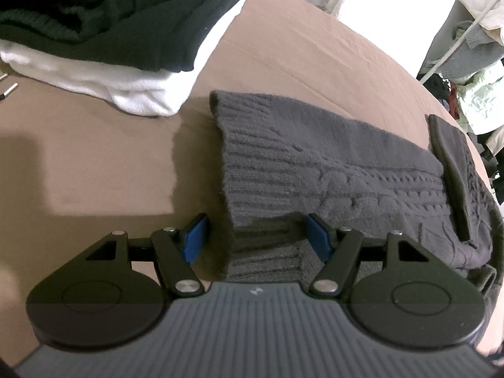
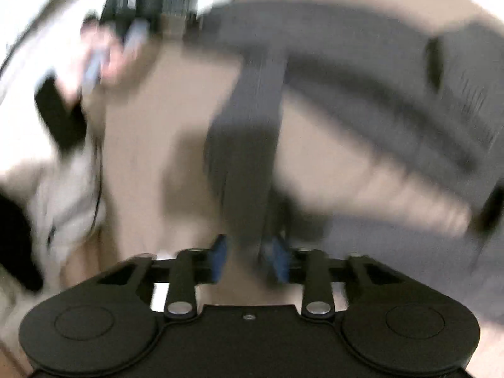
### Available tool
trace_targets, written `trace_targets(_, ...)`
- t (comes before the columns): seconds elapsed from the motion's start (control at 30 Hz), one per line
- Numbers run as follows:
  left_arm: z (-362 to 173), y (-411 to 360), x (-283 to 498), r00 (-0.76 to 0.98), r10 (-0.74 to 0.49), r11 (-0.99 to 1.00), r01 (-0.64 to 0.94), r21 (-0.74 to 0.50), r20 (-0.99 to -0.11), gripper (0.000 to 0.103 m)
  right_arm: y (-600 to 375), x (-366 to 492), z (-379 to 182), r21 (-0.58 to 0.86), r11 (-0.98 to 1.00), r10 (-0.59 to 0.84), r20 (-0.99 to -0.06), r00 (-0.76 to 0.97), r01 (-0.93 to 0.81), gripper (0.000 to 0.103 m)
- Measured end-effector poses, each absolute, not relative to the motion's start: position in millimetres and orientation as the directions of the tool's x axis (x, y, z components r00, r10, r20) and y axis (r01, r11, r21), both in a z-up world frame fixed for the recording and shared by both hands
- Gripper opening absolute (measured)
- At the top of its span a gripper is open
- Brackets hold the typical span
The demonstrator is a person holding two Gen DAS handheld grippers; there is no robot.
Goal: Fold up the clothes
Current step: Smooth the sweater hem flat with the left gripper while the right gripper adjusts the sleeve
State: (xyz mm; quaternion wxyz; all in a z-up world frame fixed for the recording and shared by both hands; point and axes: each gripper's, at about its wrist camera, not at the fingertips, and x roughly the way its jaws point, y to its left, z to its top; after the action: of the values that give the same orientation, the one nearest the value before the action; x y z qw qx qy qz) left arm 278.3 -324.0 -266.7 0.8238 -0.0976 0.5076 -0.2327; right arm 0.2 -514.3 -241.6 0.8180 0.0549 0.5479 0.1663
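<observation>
A dark grey cable-knit sweater (image 1: pixel 330 170) lies partly folded on the brown bed sheet (image 1: pixel 94 157). My left gripper (image 1: pixel 256 241) is open, its blue pads on either side of the sweater's ribbed near corner. The right wrist view is blurred by motion. In it a grey sleeve of the sweater (image 2: pixel 249 145) runs down between the blue pads of my right gripper (image 2: pixel 249 256), which stand fairly close together around the cloth. The rest of the sweater (image 2: pixel 393 94) spreads to the right.
A stack of folded clothes, dark green knit (image 1: pixel 94 15) on white fleece (image 1: pixel 126 85), sits at the back left. A clothes rack with hanging garments (image 1: pixel 472 47) stands beyond the bed's right edge. The left hand-held gripper (image 2: pixel 94 60) shows blurred at upper left.
</observation>
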Motion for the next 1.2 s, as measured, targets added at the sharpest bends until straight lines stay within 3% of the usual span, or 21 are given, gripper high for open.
trace_targets(0.03, -268, -324, 279, 0.365, -0.488, 0.87, 0.279, -0.407, -0.793, 0.067, -512, 7, -243, 0.252, 0.944, 0.318, -0.867, 0.384, -0.214, 0.06)
trace_targets(0.1, -271, -324, 280, 0.339, -0.514, 0.856, 0.27, -0.442, -0.788, 0.067, -507, 21, -260, 0.273, 0.944, 0.328, -0.849, 0.415, -0.187, 0.087)
trace_targets(0.23, -275, -327, 279, 0.317, -0.528, 0.845, 0.283, -0.453, -0.788, 0.067, -507, 25, -302, 0.417, 0.907, 0.406, -0.825, 0.394, -0.063, 0.09)
trace_targets(0.27, -275, -328, 278, 0.319, -0.525, 0.847, 0.292, -0.445, -0.789, 0.067, -506, 22, -308, 0.447, 0.893, 0.426, -0.817, 0.389, -0.04, 0.085)
trace_targets(0.3, -275, -329, 278, 0.32, -0.523, 0.848, 0.294, -0.442, -0.79, 0.067, -501, 18, -311, 0.476, 0.877, 0.463, -0.807, 0.366, -0.06, 0.051)
trace_targets(0.33, -275, -329, 279, 0.319, -0.523, 0.848, 0.286, -0.445, -0.791, 0.067, -492, 14, -308, 0.497, 0.858, 0.512, -0.803, 0.303, -0.132, 0.043)
trace_targets(0.43, -276, -325, 282, 0.312, -0.532, 0.845, 0.251, -0.472, -0.787, 0.067, -466, -9, -298, 0.506, 0.808, 0.551, -0.83, 0.084, -0.302, 0.036)
trace_targets(0.5, -276, -323, 283, 0.308, -0.54, 0.841, 0.24, -0.485, -0.783, 0.067, -463, -23, -298, 0.519, 0.799, 0.536, -0.843, -0.031, -0.302, 0.036)
trace_targets(0.6, -275, -321, 283, 0.311, -0.545, 0.838, 0.237, -0.492, -0.778, 0.067, -460, -41, -299, 0.526, 0.798, 0.494, -0.851, -0.18, -0.296, 0.047)
trace_targets(0.67, -274, -321, 282, 0.317, -0.546, 0.837, 0.246, -0.489, -0.775, 0.067, -464, -41, -298, 0.468, 0.838, 0.44, -0.884, -0.161, -0.28, 0.048)
trace_targets(0.77, -272, -324, 282, 0.326, -0.545, 0.837, 0.267, -0.477, -0.773, 0.067, -471, -25, -274, 0.379, 0.884, 0.405, -0.913, 0.045, -0.273, 0.054)
trace_targets(0.97, -271, -324, 281, 0.288, -0.528, 0.847, 0.247, -0.471, -0.799, 0.067, -507, 5, -242, 0.272, 0.954, 0.301, -0.85, 0.433, -0.129, 0.056)
trace_targets(1.1, -268, -313, 272, 0.225, -0.53, 0.844, 0.232, -0.484, -0.817, 0.068, -501, 18, -251, -0.042, 0.984, 0.055, -0.849, 0.526, -0.171, 0.056)
trace_targets(1.2, -272, -302, 264, 0.179, -0.579, 0.812, 0.215, -0.543, -0.795, 0.084, -480, 25, -271, -0.288, 0.921, -0.103, -0.83, 0.548, -0.264, 0.056)
